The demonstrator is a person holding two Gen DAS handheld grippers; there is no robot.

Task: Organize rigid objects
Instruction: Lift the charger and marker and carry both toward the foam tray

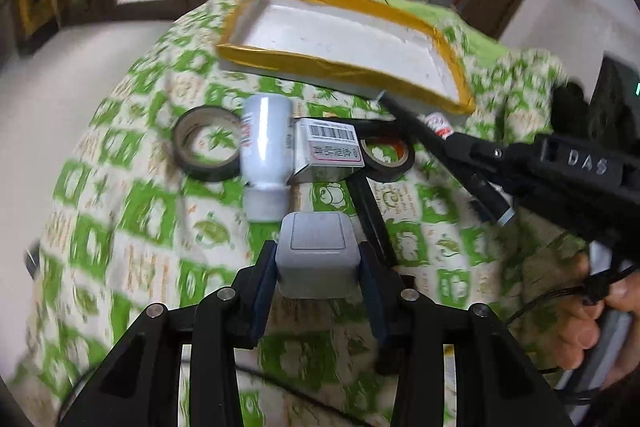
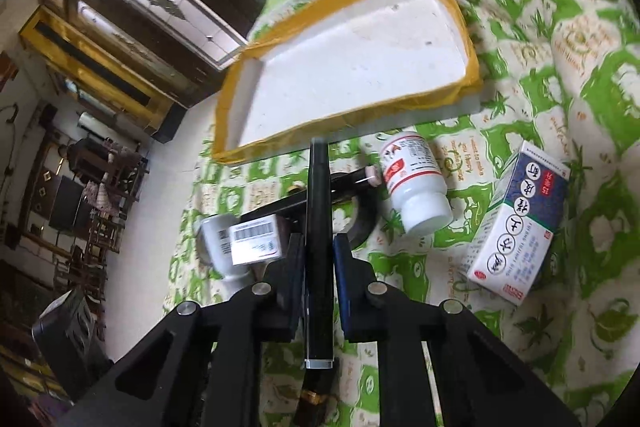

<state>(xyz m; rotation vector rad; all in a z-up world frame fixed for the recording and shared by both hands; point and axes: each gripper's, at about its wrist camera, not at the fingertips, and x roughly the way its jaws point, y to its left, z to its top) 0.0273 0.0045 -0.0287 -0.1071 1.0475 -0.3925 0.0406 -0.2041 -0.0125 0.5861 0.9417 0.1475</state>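
We see our right hand-held gripper (image 2: 316, 263) clamped on a black pen (image 2: 318, 227) pointing at the yellow-rimmed tray (image 2: 344, 119), a white bottle (image 2: 416, 183) just below the tray.
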